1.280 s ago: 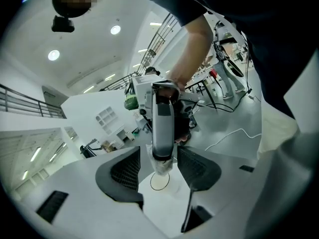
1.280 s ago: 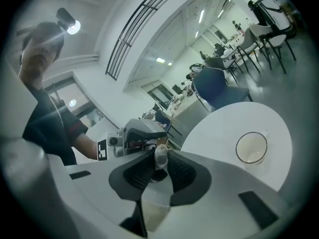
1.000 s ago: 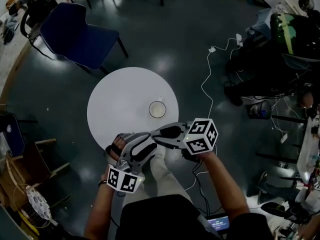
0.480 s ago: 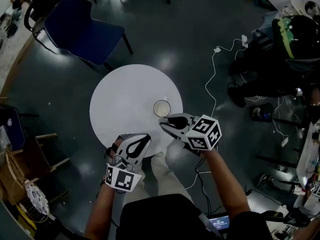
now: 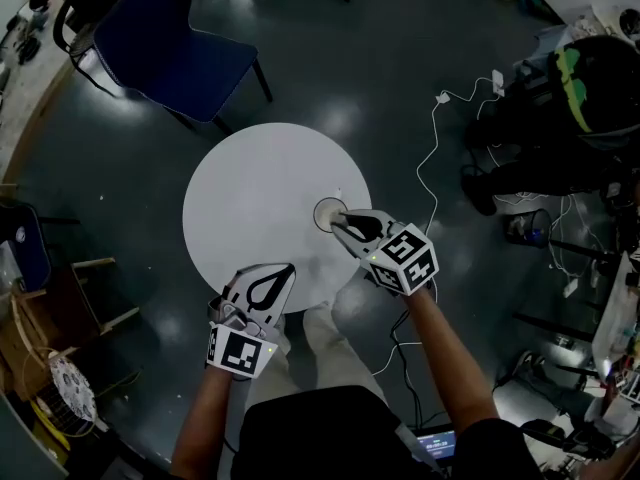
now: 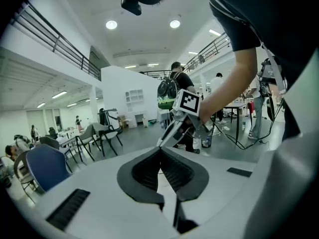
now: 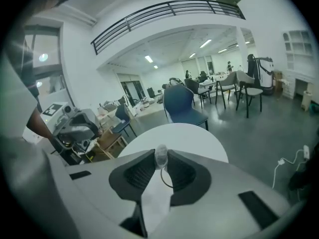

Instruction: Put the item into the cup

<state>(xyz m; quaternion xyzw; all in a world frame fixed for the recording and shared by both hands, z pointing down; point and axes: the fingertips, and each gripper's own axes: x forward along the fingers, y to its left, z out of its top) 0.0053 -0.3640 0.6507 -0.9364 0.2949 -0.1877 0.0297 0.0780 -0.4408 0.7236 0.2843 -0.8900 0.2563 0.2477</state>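
Observation:
On the round white table (image 5: 250, 198) a small white cup (image 5: 324, 211) stands near the right edge. My right gripper (image 5: 340, 218) reaches to the cup's rim, shut on a small pale item (image 7: 160, 156) pinched at its tips (image 7: 160, 159). The cup's dark rim (image 7: 166, 180) shows just below the item, between the jaws. My left gripper (image 5: 288, 268) hangs at the table's near edge. Its jaws have just been closing and now meet tip to tip (image 6: 160, 149) with nothing between them. The right gripper's marker cube (image 6: 187, 101) shows beyond them.
A blue chair (image 5: 180, 48) stands beyond the table at the upper left. A white cable (image 5: 430, 158) trails over the dark floor to the right, near bags and gear (image 5: 590, 78). A wooden crate (image 5: 90, 298) sits at the left. My knees (image 5: 320, 338) are under the near edge.
The right gripper has gone from beside the left gripper out over the table to the cup, still holding the item. The left gripper's jaws have closed, and it has rolled and shifted a little.

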